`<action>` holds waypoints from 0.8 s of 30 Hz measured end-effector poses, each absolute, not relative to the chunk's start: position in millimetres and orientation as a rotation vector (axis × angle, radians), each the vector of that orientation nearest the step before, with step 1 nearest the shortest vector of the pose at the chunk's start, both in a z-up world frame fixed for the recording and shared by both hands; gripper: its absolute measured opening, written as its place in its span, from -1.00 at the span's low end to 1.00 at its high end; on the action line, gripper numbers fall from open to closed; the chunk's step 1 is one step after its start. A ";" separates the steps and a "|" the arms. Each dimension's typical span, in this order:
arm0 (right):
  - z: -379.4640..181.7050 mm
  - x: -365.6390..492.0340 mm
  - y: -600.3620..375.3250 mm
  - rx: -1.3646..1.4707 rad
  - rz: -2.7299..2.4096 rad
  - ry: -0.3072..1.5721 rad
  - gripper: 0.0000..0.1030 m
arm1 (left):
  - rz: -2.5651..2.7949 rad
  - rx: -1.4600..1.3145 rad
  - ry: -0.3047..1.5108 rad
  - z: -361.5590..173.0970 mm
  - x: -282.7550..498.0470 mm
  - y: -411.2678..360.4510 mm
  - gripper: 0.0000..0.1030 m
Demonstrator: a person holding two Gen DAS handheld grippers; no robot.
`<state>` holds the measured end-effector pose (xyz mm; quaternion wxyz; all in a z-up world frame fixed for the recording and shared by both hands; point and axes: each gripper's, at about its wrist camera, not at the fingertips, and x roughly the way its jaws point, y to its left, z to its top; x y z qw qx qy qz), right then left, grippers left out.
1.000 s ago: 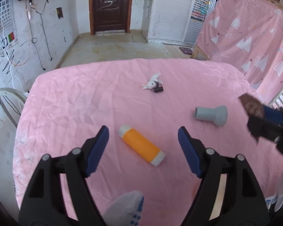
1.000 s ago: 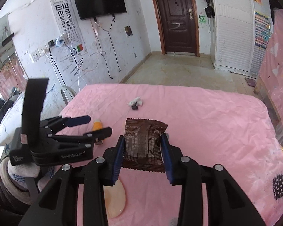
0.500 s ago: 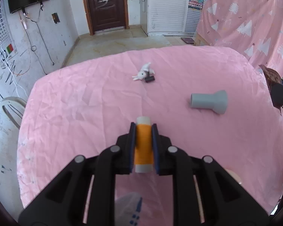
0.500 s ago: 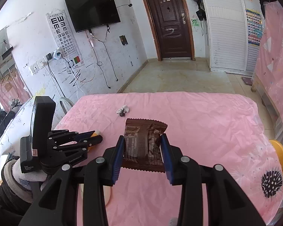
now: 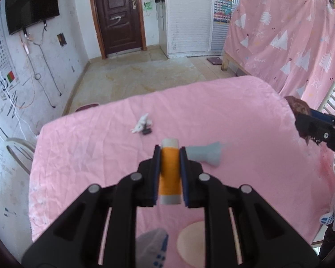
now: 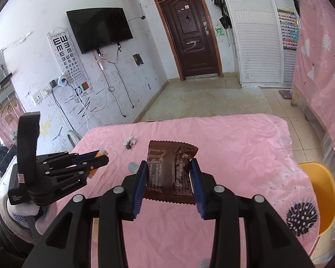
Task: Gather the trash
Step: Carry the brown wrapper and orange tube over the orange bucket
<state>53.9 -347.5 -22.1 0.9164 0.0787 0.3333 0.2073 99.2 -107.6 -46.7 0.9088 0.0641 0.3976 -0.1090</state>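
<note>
Lying beyond held tube [image 5: 169, 172] — grey funnel [image 5: 206, 154], white scrap [image 5: 142, 124].

R gripper [image 6: 169, 167] clamps brown wrapper [image 6: 170, 169] | L gripper [image 6: 96, 159] grips orange tube [image 6: 95, 169]

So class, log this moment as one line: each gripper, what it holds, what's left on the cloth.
left gripper: shut on tube | right gripper: shut on wrapper | cloth: grey piece, white scrap
</note>
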 end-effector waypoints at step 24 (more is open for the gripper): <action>-33.2 39.0 -495.6 0.355 0.259 0.597 -0.45 | -0.414 0.266 0.785 -28.6 100.4 -278.6 -0.71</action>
